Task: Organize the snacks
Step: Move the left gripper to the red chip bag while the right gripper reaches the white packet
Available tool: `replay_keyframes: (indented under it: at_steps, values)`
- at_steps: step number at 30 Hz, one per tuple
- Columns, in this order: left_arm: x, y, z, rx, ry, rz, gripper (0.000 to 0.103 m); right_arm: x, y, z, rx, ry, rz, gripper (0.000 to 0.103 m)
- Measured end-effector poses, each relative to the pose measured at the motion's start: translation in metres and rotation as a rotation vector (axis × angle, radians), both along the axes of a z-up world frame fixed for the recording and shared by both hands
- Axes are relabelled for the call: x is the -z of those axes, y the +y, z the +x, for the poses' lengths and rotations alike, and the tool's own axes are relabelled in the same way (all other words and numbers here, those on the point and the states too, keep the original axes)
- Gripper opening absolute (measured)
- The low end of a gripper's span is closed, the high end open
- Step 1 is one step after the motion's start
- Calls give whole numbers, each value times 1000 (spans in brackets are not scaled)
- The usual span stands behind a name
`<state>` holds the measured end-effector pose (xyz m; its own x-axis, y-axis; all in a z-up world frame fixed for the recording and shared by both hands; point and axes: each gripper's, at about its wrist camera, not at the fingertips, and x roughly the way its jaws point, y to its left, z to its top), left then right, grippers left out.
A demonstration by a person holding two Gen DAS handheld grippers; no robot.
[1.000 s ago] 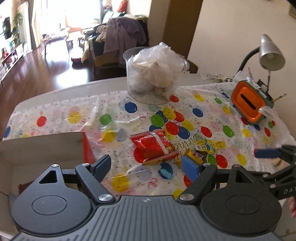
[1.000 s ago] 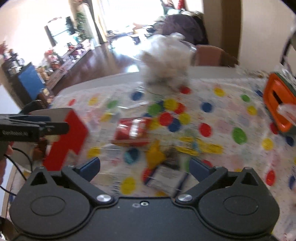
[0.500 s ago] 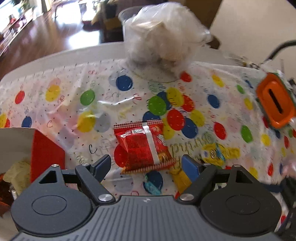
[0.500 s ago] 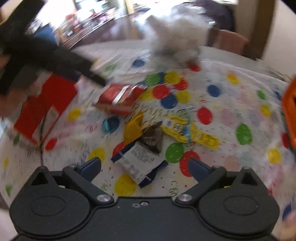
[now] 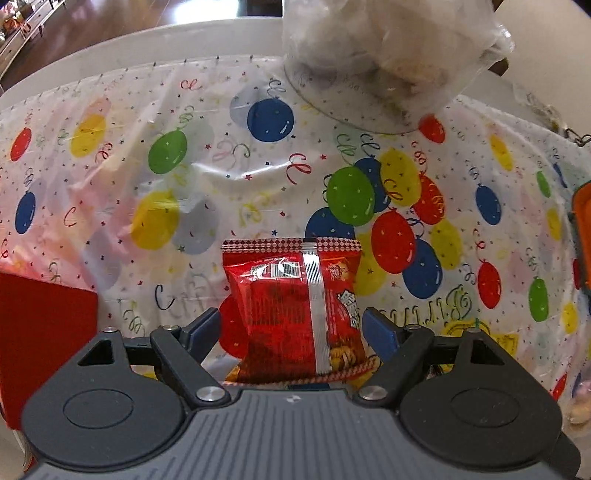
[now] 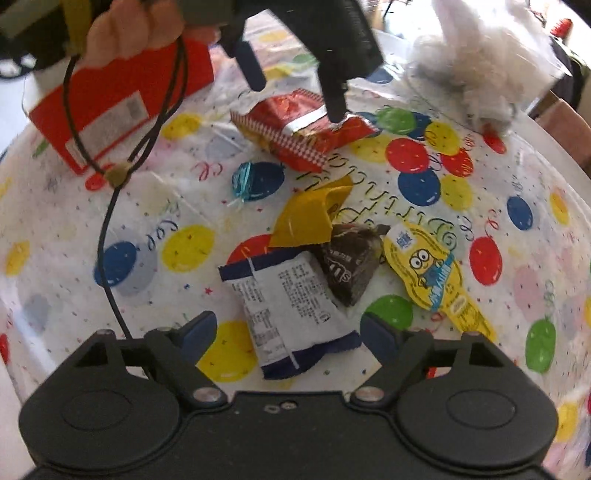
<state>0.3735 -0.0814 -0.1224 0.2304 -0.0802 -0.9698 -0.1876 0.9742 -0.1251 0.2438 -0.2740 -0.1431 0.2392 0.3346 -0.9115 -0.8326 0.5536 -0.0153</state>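
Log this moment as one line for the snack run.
left gripper: open, straddling red snack packet | right gripper: closing around white-and-blue packet, not yet gripped | red box: left of the snacks

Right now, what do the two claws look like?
Both look alike: the left claw and the right claw each have a black body with two round discs, silver screws, and angled black arms ending in blue pads. The left's body has a ribbed grey panel. A thin black cable loops down from the person's hand.
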Motion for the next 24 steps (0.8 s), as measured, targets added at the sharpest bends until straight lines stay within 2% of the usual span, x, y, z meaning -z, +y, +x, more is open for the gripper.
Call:
replay_keyframes:
  at_steps: [12, 16, 20, 24]
  values:
    - [23, -1, 15, -14, 47, 4, 83, 12, 11, 4, -51, -15, -4, 76]
    - [29, 0, 14, -12, 54, -6, 83, 11, 10, 3, -44, -8, 13, 69]
    - [30, -2, 12, 6, 40, -8, 81, 10, 10, -3, -27, -16, 27, 58]
    - [27, -3, 8, 26, 14, -10, 71, 9, 9, -11, 0, -35, 37, 52]
